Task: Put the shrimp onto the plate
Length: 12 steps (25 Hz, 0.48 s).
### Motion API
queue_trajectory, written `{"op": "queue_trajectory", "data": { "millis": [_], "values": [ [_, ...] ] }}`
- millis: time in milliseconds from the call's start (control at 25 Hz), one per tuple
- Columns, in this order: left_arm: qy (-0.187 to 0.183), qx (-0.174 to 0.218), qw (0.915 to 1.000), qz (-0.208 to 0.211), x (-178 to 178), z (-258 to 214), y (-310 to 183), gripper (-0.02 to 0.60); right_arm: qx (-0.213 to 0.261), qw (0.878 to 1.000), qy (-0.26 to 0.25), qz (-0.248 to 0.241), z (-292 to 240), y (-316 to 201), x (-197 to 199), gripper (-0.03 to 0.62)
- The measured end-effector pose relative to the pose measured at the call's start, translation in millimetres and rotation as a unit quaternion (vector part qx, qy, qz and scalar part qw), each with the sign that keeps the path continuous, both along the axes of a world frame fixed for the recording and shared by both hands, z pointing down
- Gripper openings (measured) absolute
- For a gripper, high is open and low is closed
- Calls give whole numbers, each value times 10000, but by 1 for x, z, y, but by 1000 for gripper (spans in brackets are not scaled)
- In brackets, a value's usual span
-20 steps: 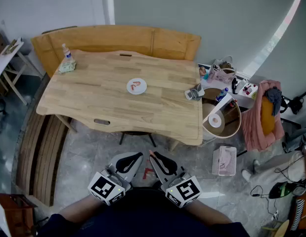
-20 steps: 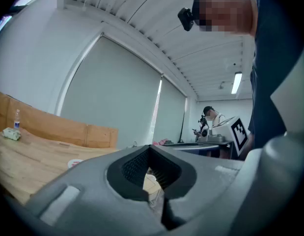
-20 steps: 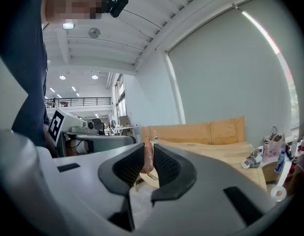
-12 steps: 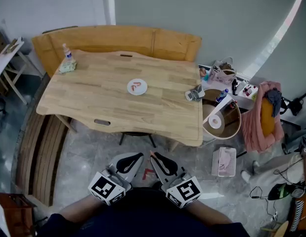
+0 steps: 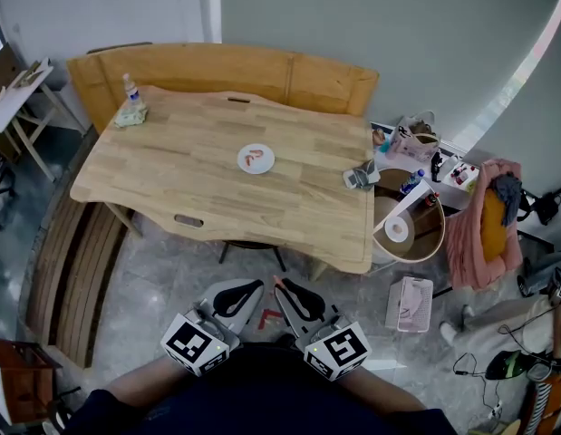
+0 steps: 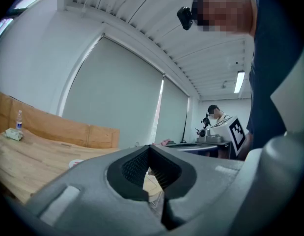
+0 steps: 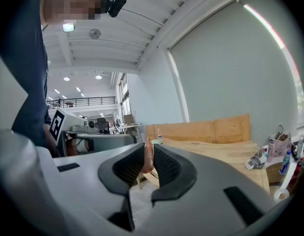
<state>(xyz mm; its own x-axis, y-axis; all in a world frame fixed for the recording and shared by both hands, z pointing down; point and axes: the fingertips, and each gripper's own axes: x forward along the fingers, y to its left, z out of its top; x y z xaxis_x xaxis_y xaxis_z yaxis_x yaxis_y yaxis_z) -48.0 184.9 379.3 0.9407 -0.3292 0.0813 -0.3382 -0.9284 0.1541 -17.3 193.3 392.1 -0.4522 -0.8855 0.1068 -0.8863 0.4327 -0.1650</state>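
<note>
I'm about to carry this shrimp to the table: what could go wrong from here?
The shrimp is pinched only at the tips of the right tongs, so it may slip onto the floor on the way. The plate is small and already holds another shrimp, so the drop could miss it or knock that one off.

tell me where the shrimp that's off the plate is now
The shrimp is pinched in the right hand-held gripper, low at the centre of the head view, over the floor and short of the wooden table with the plate.
</note>
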Motion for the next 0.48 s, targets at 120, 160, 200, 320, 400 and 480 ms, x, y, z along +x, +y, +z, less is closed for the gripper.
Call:
{"op": "queue_trajectory", "data": {
  "millis": [120, 160, 200, 320, 400, 480],
  "values": [
    [-19, -15, 9999, -154, 7, 2, 3, 4, 28, 10000, -9, -89, 1, 2, 11, 64],
    [-21, -16, 9998, -208, 10, 3, 4, 4, 33, 9999, -15, -121, 2, 2, 15, 64],
    [-20, -8, 9997, -260, 12, 4, 5, 3, 34, 9999, -24, -155, 4, 3, 19, 64],
    [-14, 7, 9991, -418, 20, 9, 12, 3, 37, 9996, -42, -272, 8, 6, 28, 64],
    [-11, -9, 9988, -496, 24, 14, 16, 5, 18, 9994, -44, -350, 13, 8, 34, 64],
    [-32, -15, 9984, -556, 28, 17, 18, 3, -26, 9992, -53, -402, 18, 8, 38, 64]
  ]
}}
